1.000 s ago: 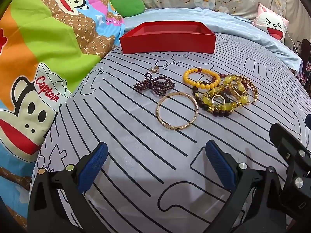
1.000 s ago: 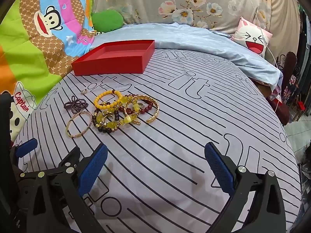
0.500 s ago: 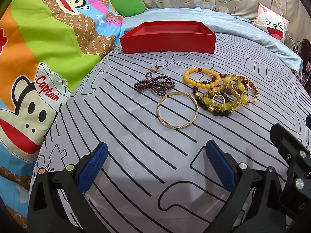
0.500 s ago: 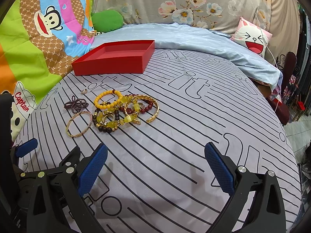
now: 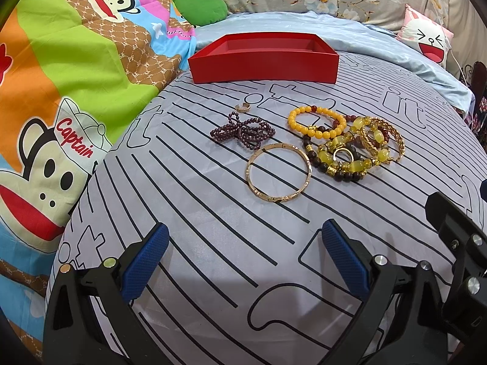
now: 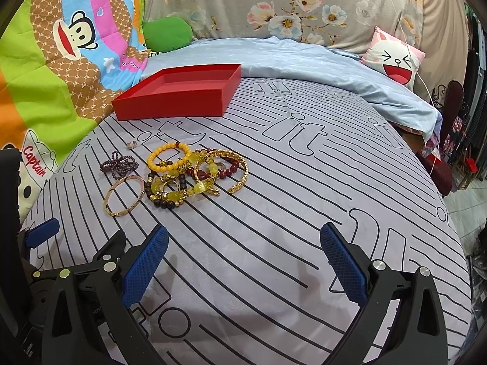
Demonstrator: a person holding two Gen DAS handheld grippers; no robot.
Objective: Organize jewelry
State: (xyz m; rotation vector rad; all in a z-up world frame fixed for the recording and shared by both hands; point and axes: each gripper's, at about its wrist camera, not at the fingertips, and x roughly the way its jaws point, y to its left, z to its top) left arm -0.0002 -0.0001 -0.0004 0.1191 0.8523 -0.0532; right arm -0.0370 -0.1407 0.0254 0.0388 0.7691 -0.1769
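Note:
Jewelry lies on a grey striped bedsheet: a gold bangle, a dark purple bead string, a small gold ring, an orange bead bracelet, and a tangled heap of yellow, dark and gold bracelets. An empty red tray sits behind them. My left gripper is open, short of the bangle. My right gripper is open too, nearer than the heap and to its right.
A bright cartoon-monkey quilt borders the sheet on the left. A folded light blue cover, a green cushion and a white rabbit-face pillow lie at the back. The bed edge drops off on the right.

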